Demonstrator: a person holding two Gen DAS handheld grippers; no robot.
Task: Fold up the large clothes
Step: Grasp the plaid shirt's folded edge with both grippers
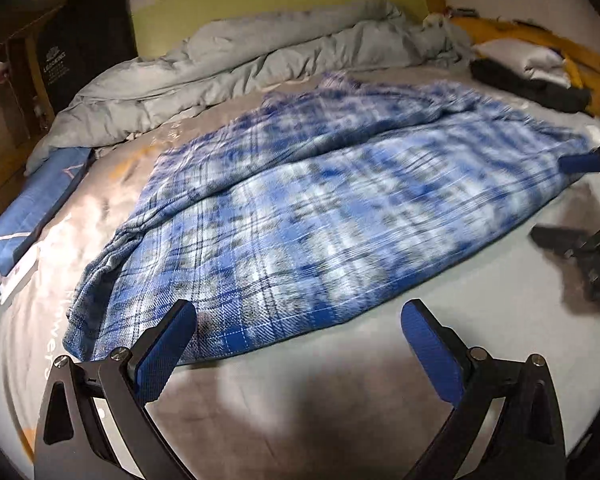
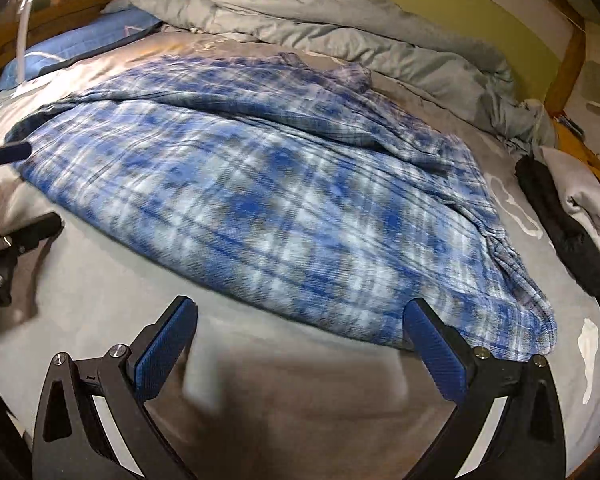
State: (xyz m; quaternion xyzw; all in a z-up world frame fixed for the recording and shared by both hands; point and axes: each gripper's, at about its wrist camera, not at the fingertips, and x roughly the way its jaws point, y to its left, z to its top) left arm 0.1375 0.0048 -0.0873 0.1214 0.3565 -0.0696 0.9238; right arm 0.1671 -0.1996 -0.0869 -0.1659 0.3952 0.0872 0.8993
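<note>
A large blue and white plaid garment (image 1: 300, 216) lies spread and partly folded on the grey bed sheet (image 1: 308, 392); it also shows in the right wrist view (image 2: 268, 208). My left gripper (image 1: 300, 320) is open and empty, just in front of the garment's near hem, its left finger over the left corner. My right gripper (image 2: 300, 320) is open and empty at the near edge, its right finger by the garment's right corner. Each gripper shows at the edge of the other's view, the right one (image 1: 556, 200) and the left one (image 2: 24, 188).
A crumpled grey duvet (image 1: 260, 60) lies along the far side by the green headboard. A blue pillow (image 1: 32, 208) lies at the left. Black and white clothes (image 2: 572, 216) are piled at the right. A white lamp (image 2: 24, 28) shines at far left.
</note>
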